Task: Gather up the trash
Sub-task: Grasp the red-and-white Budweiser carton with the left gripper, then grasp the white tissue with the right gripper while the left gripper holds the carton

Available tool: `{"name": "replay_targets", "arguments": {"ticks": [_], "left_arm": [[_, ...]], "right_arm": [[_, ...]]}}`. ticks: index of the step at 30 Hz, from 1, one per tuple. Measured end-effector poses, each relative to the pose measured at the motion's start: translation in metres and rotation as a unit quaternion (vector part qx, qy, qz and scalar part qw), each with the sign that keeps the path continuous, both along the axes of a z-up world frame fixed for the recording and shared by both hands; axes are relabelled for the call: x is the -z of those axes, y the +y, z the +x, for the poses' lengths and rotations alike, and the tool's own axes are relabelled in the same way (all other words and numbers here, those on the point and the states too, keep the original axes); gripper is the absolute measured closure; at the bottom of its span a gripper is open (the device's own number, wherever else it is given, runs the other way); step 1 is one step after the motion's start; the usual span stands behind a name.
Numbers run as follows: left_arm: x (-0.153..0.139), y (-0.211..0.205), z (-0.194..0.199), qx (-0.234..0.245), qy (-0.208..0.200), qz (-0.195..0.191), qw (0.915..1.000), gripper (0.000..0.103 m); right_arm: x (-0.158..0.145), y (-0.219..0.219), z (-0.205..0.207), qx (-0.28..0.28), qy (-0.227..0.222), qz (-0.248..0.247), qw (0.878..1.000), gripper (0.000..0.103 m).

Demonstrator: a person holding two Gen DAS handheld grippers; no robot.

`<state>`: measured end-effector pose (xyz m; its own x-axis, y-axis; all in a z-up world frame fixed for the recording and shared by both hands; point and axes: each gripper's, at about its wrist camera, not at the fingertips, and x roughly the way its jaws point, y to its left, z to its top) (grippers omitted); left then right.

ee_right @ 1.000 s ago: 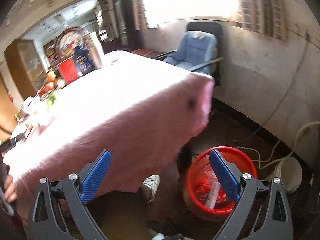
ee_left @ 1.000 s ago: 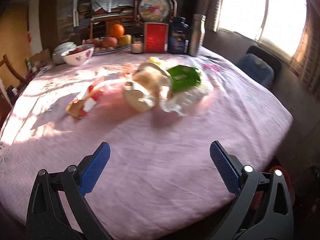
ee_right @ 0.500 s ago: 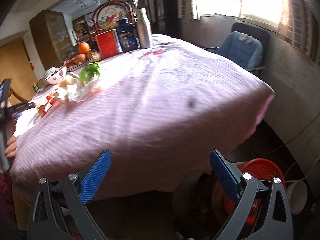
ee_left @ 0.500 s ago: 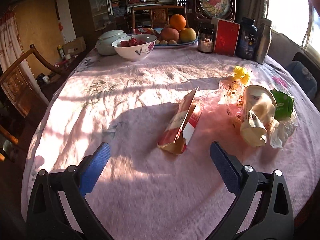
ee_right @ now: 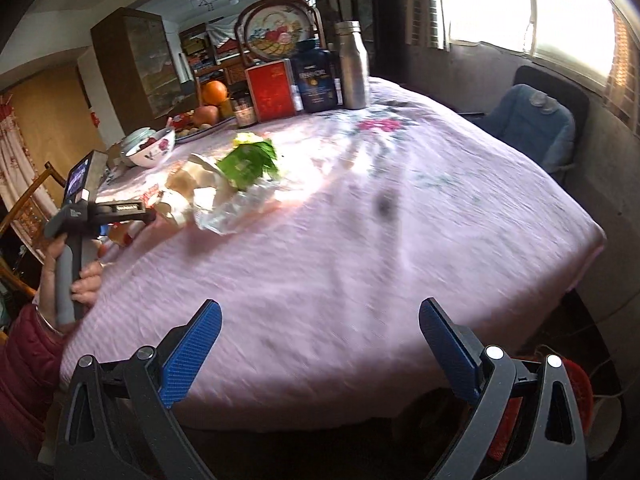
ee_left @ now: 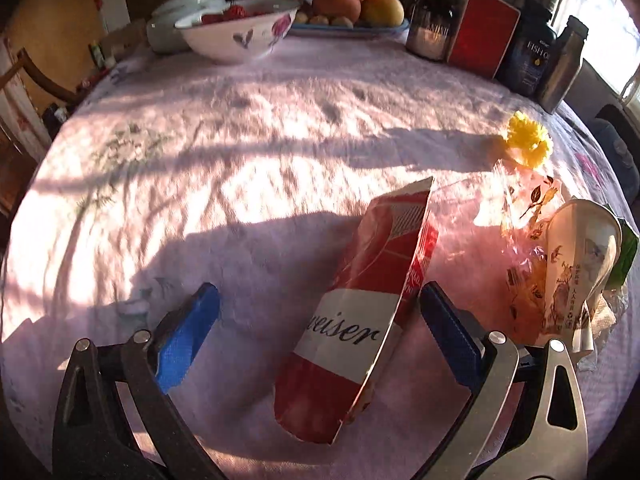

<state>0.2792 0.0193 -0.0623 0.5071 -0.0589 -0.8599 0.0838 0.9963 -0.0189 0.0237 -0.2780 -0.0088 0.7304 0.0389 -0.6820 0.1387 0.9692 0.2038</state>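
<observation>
The left claw (ee_left: 318, 330) stands wide apart over the near worktop (ee_left: 240, 168), with a torn red carton (ee_left: 360, 320) lying between its fingers, nearer the right one, and bare cloth to its left. Just right, a crumpled paper cup (ee_left: 576, 268) and clear wrapper (ee_left: 516, 216) crowd that side. Along the far edge a flowered bowl (ee_left: 236, 36), fruit plate (ee_left: 352, 30), red box (ee_left: 482, 36) and dark bottle (ee_left: 530, 60) wall off the worktop.
</observation>
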Motion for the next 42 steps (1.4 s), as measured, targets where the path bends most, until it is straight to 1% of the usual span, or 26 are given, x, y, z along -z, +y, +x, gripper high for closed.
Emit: {"name": "replay_targets", "arguments": {"ticks": [4,9,10,11,12,13,15,19,21,22,23,25,26,27,29,30,32,35,36,37,38,40,41,42], "left_arm": [[0.005,-0.004,-0.003,-0.009,-0.003,0.025,0.9996,0.006],[0.004,-0.002,-0.002,-0.015,0.0,0.017,0.9998,0.006],[0.003,0.0,-0.002,-0.017,-0.001,0.015,0.9997,0.008],[0.002,0.001,-0.001,-0.022,-0.006,0.016,0.9996,0.013],[-0.001,0.003,-0.001,-0.025,-0.012,0.016,0.9995,0.025],[-0.004,0.005,-0.001,-0.023,-0.017,0.011,0.9995,0.044],[-0.009,0.009,0.001,-0.022,-0.02,0.001,0.9996,0.06],[-0.009,0.019,0.006,-0.033,-0.009,-0.024,0.9991,0.061],[-0.013,0.024,0.007,-0.042,-0.013,-0.026,0.9987,0.061],[-0.015,0.027,0.008,-0.047,-0.016,-0.03,0.9983,0.061],[-0.017,0.03,0.007,-0.052,-0.019,-0.034,0.9979,0.061],[-0.021,0.036,0.007,-0.061,-0.024,-0.04,0.9971,0.06],[-0.022,0.039,0.008,-0.064,-0.024,-0.044,0.9967,0.06],[-0.022,0.041,0.008,-0.066,-0.021,-0.049,0.9964,0.06],[-0.02,0.043,0.009,-0.066,-0.011,-0.058,0.996,0.06],[-0.017,0.042,0.01,-0.064,-0.003,-0.062,0.9961,0.06],[-0.012,0.038,0.011,-0.058,0.01,-0.064,0.9962,0.06],[-0.012,0.032,0.009,-0.051,0.003,-0.049,0.9975,0.06],[-0.013,0.03,0.008,-0.048,0.001,-0.047,0.9977,0.06],[-0.013,0.029,0.007,-0.047,-0.001,-0.045,0.9979,0.06],[-0.014,0.029,0.008,-0.047,-0.003,-0.043,0.998,0.06],[-0.015,0.03,0.008,-0.048,-0.005,-0.041,0.998,0.06],[-0.015,0.03,0.008,-0.048,-0.005,-0.043,0.9979,0.06],[-0.015,0.03,0.007,-0.046,-0.004,-0.047,0.9978,0.06]], "right_arm": [[-0.002,0.031,0.044,-0.044,0.004,0.001,0.999,0.006],[-0.009,0.073,0.094,-0.102,0.008,0.017,0.995,0.006],[-0.01,0.083,0.103,-0.113,0.009,0.016,0.993,0.006],[-0.01,0.091,0.11,-0.122,0.009,0.013,0.992,0.006],[-0.01,0.101,0.116,-0.131,0.01,0.009,0.991,0.006],[-0.009,0.11,0.121,-0.141,0.01,0.006,0.99,0.006],[-0.007,0.128,0.13,-0.16,0.011,-0.003,0.987,0.006],[-0.001,0.149,0.148,-0.184,0.022,-0.009,0.983,0.006],[0.003,0.153,0.161,-0.191,0.029,-0.007,0.981,0.006],[0.006,0.153,0.167,-0.186,0.034,-0.013,0.982,0.006],[0.008,0.151,0.175,-0.172,0.036,-0.029,0.984,0.007],[0.012,0.137,0.187,-0.112,0.04,-0.068,0.991,0.01],[0.013,0.124,0.191,-0.089,0.044,-0.058,0.993,0.011],[0.013,0.109,0.192,-0.074,0.044,-0.03,0.996,0.011],[0.012,0.09,0.185,-0.062,0.041,0.009,0.997,0.011],[0.009,0.088,0.182,-0.061,0.036,0.009,0.997,0.011],[0.005,0.094,0.176,-0.064,0.024,-0.011,0.998,0.011],[0.006,0.111,0.179,-0.085,0.019,-0.035,0.996,0.014],[0.008,0.116,0.18,-0.087,0.019,-0.048,0.995,0.025],[0.009,0.119,0.181,-0.088,0.02,-0.058,0.994,0.043],[0.01,0.121,0.182,-0.086,0.02,-0.063,0.994,0.051],[0.01,0.119,0.181,-0.082,0.023,-0.061,0.994,0.095],[0.01,0.116,0.177,-0.079,0.023,-0.059,0.995,0.098],[0.009,0.114,0.173,-0.079,0.021,-0.053,0.995,0.098]]}}
